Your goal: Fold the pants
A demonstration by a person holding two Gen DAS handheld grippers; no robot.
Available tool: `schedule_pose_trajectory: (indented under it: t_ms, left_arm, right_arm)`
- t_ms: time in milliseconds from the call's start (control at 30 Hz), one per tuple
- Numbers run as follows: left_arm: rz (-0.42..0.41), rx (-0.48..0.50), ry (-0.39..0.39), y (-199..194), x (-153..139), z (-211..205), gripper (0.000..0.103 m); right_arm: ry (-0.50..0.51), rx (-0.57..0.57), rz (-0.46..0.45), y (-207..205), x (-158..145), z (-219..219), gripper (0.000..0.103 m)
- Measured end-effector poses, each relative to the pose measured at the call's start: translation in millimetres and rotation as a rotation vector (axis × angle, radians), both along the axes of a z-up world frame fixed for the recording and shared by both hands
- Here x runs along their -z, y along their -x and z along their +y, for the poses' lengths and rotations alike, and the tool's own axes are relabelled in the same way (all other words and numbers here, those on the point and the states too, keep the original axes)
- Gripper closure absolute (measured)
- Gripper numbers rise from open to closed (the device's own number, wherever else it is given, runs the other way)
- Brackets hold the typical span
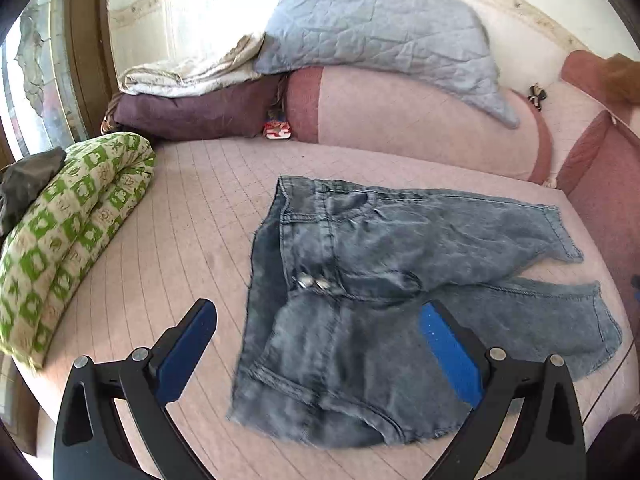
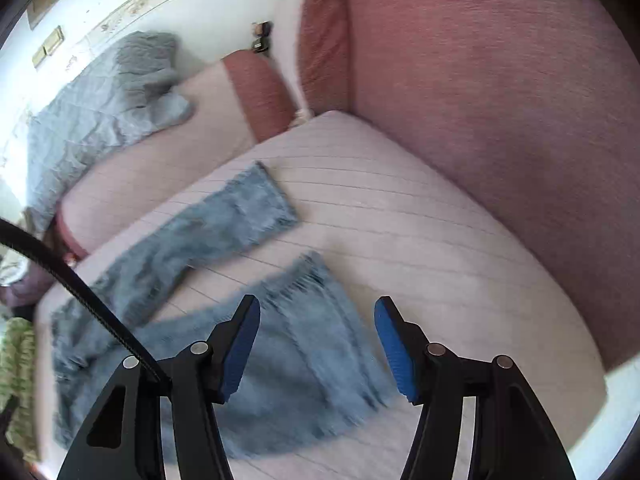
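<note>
Blue denim pants (image 1: pixel 360 280) lie flat on the pink bed cover (image 1: pixel 180 208), waist to the left with two metal buttons (image 1: pixel 312 282), legs spread to the right. My left gripper (image 1: pixel 320 320) is open and empty, above the waist and hip. In the right wrist view the pants (image 2: pixel 192 240) show both leg ends; the near leg end (image 2: pixel 304 320) lies under my right gripper (image 2: pixel 316 320), which is open and empty above it. This view is motion blurred.
A green patterned rolled quilt (image 1: pixel 72 232) lies at the left. Pink bolsters (image 1: pixel 400 120), a grey-blue quilt (image 1: pixel 380 28) and folded bedding (image 1: pixel 188 112) line the back. A red-pink padded wall (image 2: pixel 500 120) bounds the right. A black cable (image 2: pixel 80 292) crosses the right wrist view.
</note>
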State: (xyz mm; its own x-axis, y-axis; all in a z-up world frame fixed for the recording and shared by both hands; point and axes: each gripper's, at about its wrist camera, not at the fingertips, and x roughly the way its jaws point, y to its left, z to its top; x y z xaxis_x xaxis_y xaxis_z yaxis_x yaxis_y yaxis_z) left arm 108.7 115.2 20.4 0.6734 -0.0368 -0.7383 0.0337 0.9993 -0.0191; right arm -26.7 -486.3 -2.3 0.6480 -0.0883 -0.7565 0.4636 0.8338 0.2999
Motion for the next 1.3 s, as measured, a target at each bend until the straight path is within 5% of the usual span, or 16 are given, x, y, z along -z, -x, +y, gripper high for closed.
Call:
schedule_pose_trajectory:
  t_ms: [167, 300, 500, 767, 933, 1000, 1033, 1067, 1300]
  left_arm:
    - [0.086, -0.023, -0.004, -74, 18, 20, 0.001]
    - [0.167, -0.096, 0.087, -145, 44, 37, 0.001]
    - [0.191, -0.112, 0.105, -232, 82, 39, 0.001]
    - [0.29, -0.02, 0.095, -291, 117, 14, 0.001]
    - [0.368, 0.064, -0.022, -301, 132, -14, 0.001]
    - [0.361, 0.092, -0.029, -297, 129, -21, 0.037]
    - [0.357, 0.109, 0.0, -294, 123, -23, 0.049]
    - [0.356, 0.117, 0.021, -291, 119, -24, 0.067]
    - [0.225, 0.124, 0.036, -250, 63, -33, 0.071]
  right_arm:
    - [0.015, -0.072, 0.033, -77, 12, -2, 0.037]
    - [-0.074, -0.079, 0.054, -143, 35, -16, 0.037]
    - [-0.064, -0.103, 0.099, -229, 58, -23, 0.035]
    - [0.002, -0.088, 0.192, -314, 83, -33, 0.031]
    - [0.018, -0.142, 0.241, -340, 92, -20, 0.031]
    - [0.049, -0.16, 0.264, -343, 94, -11, 0.045]
    - [0.062, -0.168, 0.284, -344, 96, -8, 0.073]
    - [0.058, -0.174, 0.275, -343, 94, -6, 0.084]
    - [0.041, -0.135, 0.154, -298, 50, -9, 0.089]
